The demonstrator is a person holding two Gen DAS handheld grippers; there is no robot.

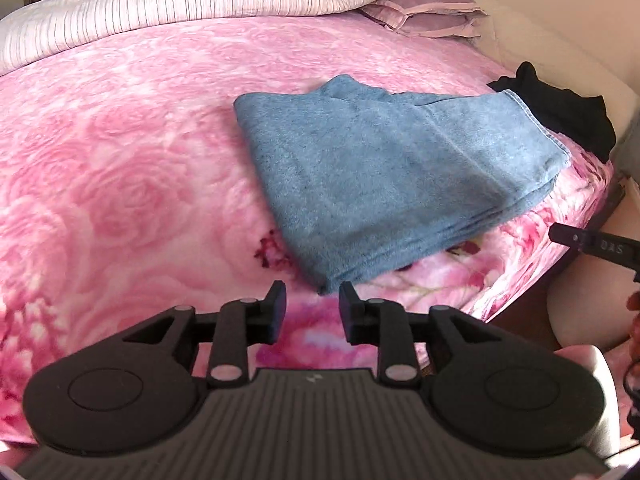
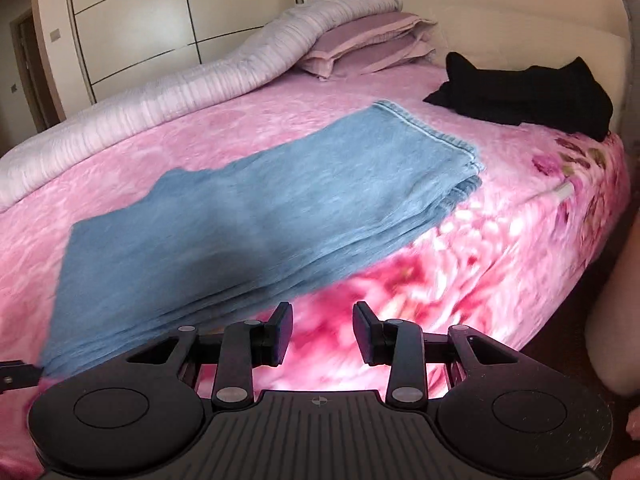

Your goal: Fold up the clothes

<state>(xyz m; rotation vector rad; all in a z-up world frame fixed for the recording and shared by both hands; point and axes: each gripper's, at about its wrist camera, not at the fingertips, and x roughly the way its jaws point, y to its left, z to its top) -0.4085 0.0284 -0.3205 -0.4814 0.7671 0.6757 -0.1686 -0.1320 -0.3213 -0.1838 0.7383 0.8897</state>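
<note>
Where the pink bed [image 1: 120, 160] nears its edge, folded blue towel [image 1: 384, 172] lies flat. Left tongs [image 1: 312, 308] released, empty, just short of towel's near corner. Right tongs [image 2: 322, 332] released, empty, just off its near edge. Black garment [image 2: 528, 96] beyond.

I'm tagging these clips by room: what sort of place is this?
Most likely a home bedroom. A bed under a pink rose-print blanket carries stacked pillows and a rolled striped quilt, with panelled wardrobe doors behind. A folded blue towel and black clothing lie on the blanket.
</note>
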